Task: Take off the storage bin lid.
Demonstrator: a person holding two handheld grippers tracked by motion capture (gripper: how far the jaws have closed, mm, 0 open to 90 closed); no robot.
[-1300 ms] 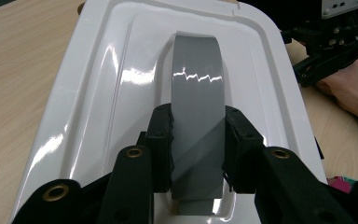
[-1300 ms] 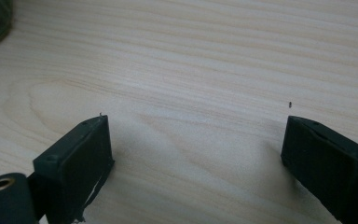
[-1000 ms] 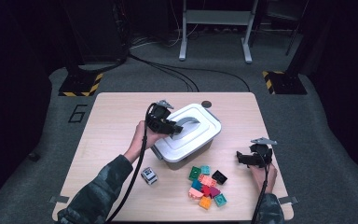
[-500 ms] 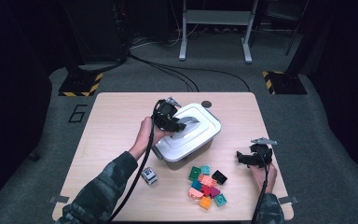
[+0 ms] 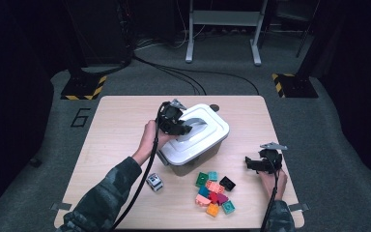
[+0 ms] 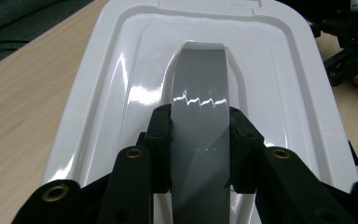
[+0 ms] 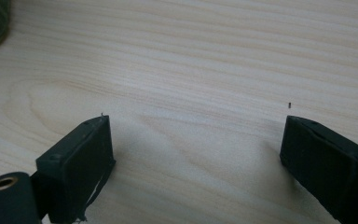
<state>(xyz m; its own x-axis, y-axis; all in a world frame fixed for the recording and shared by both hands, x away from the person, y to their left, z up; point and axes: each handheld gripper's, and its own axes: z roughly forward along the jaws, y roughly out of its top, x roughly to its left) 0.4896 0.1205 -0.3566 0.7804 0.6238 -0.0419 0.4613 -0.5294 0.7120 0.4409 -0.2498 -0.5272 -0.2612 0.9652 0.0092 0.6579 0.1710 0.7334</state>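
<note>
A white lidded box (image 5: 207, 150) stands mid-table, and its lid (image 6: 121, 93) carries a grey strap handle (image 6: 200, 107). My left gripper (image 5: 179, 126) is shut on that handle, with both black pads (image 6: 161, 140) pressed against its sides. Its hand reaches in from the box's left. To the right of the box, near the table's right edge, my right gripper (image 5: 255, 163) hovers low over bare wood (image 7: 191, 70). It is open and nothing lies between its fingers (image 7: 79, 154).
Several coloured bricks (image 5: 215, 191) lie in a loose pile in front of the box, between the two hands. A small grey and white block (image 5: 154, 181) sits near the left forearm. The floor beyond the table has cables and a stand.
The left gripper, still on the handle, has edged slightly toward the far side, and the box has shifted a little with it. The right gripper has stayed put.
</note>
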